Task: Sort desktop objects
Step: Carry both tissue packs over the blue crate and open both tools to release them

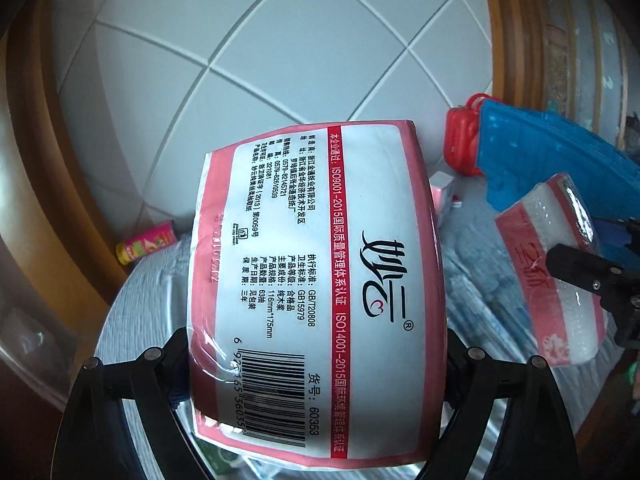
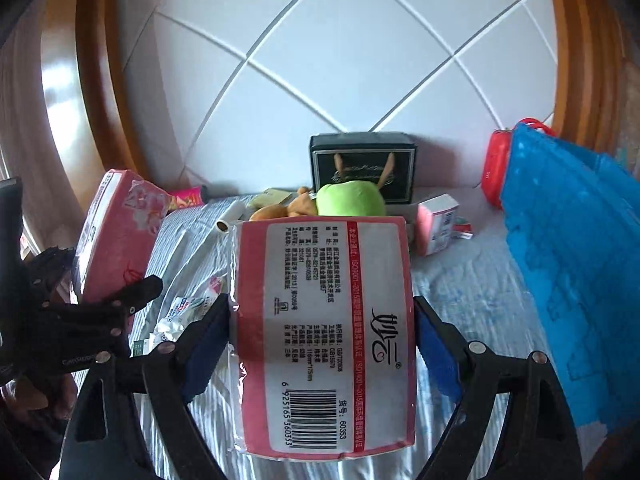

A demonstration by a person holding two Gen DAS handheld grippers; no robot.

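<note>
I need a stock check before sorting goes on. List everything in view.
tissue packs: 2, pink and white, one in the left gripper, one in the right
black box: 1, against the wall
plush toy: 1, green and tan, before the box
blue mat: 1, right side
red case: 1, behind the mat
pink can: 1, far left
small pink box: 1, mid-table
left gripper: black, shut on a pack
right gripper: black, shut on a pack

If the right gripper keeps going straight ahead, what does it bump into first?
The tissue pack held in the right gripper would probably reach the green plush toy first, with the black box behind it, though depth is unclear.
</note>
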